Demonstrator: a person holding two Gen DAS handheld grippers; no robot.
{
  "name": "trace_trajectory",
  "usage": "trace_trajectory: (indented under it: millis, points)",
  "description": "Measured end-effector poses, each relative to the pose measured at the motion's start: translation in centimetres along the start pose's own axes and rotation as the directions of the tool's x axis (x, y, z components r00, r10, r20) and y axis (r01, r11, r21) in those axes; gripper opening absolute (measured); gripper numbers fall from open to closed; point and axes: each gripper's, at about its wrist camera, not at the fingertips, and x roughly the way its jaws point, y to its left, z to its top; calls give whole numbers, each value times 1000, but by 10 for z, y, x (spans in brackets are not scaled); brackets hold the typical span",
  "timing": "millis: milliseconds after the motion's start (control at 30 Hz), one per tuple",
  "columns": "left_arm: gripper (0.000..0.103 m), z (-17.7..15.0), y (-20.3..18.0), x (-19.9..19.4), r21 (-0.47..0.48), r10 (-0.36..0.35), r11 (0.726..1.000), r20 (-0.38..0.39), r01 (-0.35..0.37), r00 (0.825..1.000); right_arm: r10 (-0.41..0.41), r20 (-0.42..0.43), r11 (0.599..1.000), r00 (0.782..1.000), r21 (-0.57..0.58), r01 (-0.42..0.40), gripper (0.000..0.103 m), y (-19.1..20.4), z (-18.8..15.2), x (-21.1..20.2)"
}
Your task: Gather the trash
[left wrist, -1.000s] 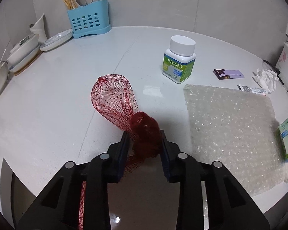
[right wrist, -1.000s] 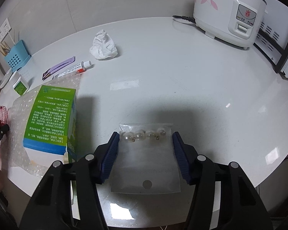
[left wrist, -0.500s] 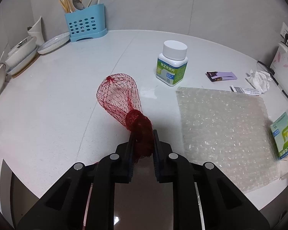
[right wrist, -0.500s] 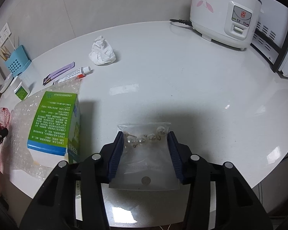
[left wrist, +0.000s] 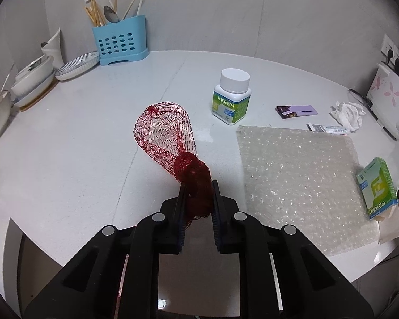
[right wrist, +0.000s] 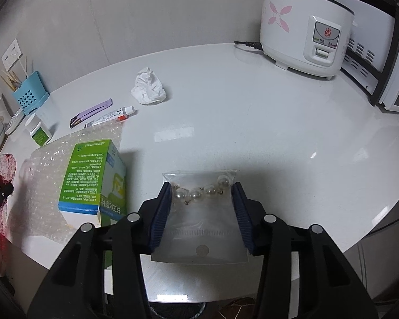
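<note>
Left claw (left wrist: 198, 190) clamped on red net bag (left wrist: 170, 143), right claw (right wrist: 200, 195) on clear pouch (right wrist: 199, 223).

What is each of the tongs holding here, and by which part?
Left tongs: red mesh bag, by its bunched end. Right tongs: clear plastic pouch of pearl beads, pinched by its side edges.

one red net bag (left wrist: 164, 133), one pill bottle (left wrist: 231, 96), one green box (right wrist: 93, 177), one tissue (right wrist: 148, 87) — four pearls (right wrist: 199, 192).

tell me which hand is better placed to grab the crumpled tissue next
Neither is free, but right: the crumpled tissue lies nearer the right gripper. It holds the pearl bag; left gripper holds the red net.
</note>
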Motion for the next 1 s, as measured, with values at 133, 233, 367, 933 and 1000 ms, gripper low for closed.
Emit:
trace_trajectory:
  millis: [133, 233, 367, 933, 1000]
  points:
    - [16, -4, 0, -14, 3, -11, 1000, 22, 11, 1000, -5, 34, 1000, 999, -11, 5, 44, 4, -3, -15]
    - [16, -9, -2, -26, 9, -21, 1000, 39, 20, 999, -7, 62, 1000, 998, -23, 8, 44, 8, -6, -27]
    - [16, -16, -5, -44, 16, -37, 999, 66, 36, 997, 1, 95, 999, 995, -38, 3, 44, 13, -13, -45]
    - [16, -89, -21, -137, 43, -131, 991, 189, 125, 973, 117, 297, 987, 948, -141, -78, 44, 52, -97, -138]
    - [16, -100, -24, -144, 48, -133, 991, 200, 126, 971, 128, 317, 984, 940, -155, -82, 44, 57, -109, -148]
